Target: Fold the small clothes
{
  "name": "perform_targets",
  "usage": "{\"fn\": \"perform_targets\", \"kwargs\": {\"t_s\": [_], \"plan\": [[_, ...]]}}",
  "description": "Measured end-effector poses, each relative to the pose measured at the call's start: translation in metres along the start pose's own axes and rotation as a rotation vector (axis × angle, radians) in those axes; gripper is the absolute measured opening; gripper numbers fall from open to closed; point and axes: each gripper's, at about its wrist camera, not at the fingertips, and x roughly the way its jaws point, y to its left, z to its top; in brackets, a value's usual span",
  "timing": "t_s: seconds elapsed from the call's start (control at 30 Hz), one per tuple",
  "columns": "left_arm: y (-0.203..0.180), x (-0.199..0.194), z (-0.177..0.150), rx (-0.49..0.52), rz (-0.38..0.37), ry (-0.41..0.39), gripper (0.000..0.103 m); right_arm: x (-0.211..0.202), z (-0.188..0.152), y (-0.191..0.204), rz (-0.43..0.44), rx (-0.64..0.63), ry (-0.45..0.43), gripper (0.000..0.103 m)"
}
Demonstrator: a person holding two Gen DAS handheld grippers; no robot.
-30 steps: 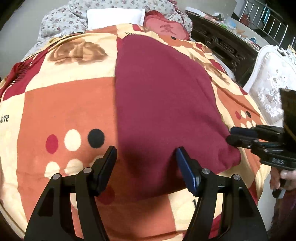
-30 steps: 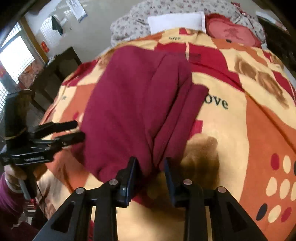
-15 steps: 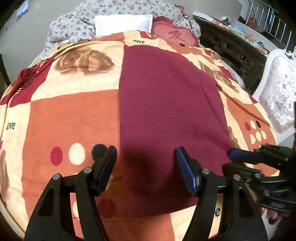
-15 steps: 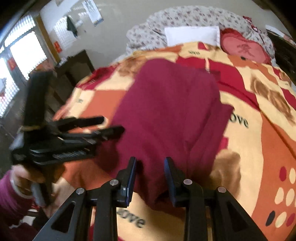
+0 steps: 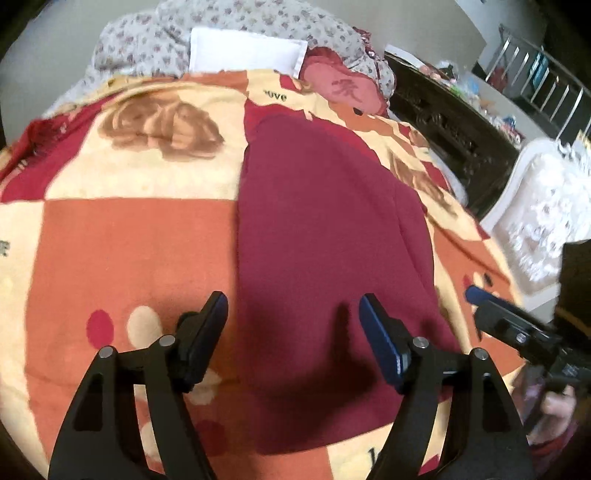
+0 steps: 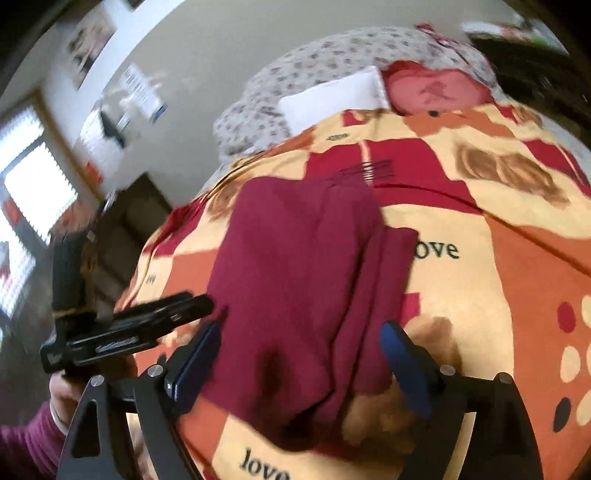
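Note:
A dark red garment lies folded lengthwise on the patterned blanket; it also shows in the right wrist view with layered folds along its right edge. My left gripper is open and empty, held above the garment's near left edge. My right gripper is open and empty over the garment's near end. The right gripper shows at the right of the left wrist view. The left gripper shows at the left of the right wrist view.
A white pillow, a red cushion and a floral quilt lie at the head of the bed. A dark carved cabinet and a white chair stand to the right. A window is at left.
My right gripper opened and let go of the garment's near edge, then drew back. The garment now lies flat. My left gripper stayed open and shifted slightly.

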Motion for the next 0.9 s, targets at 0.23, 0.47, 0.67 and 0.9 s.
{"fn": "perform_targets", "kwargs": {"t_s": [0.23, 0.47, 0.67, 0.9], "plan": [[0.018, 0.036, 0.009, -0.032, -0.11, 0.086, 0.074, 0.049, 0.011, -0.04, 0.013, 0.094, 0.068, 0.086], [0.017, 0.068, 0.015, -0.089, -0.222, 0.165, 0.081, 0.075, 0.009, -0.046, 0.165, 0.164, 0.062, 0.069], [0.003, 0.029, 0.015, -0.041, -0.197, 0.115, 0.045, 0.049, 0.015, -0.012, 0.187, 0.088, 0.057, 0.043], [0.017, -0.06, -0.027, -0.045, -0.095, 0.083, 0.045, 0.031, -0.006, 0.06, 0.318, 0.006, 0.129, 0.043]]}}
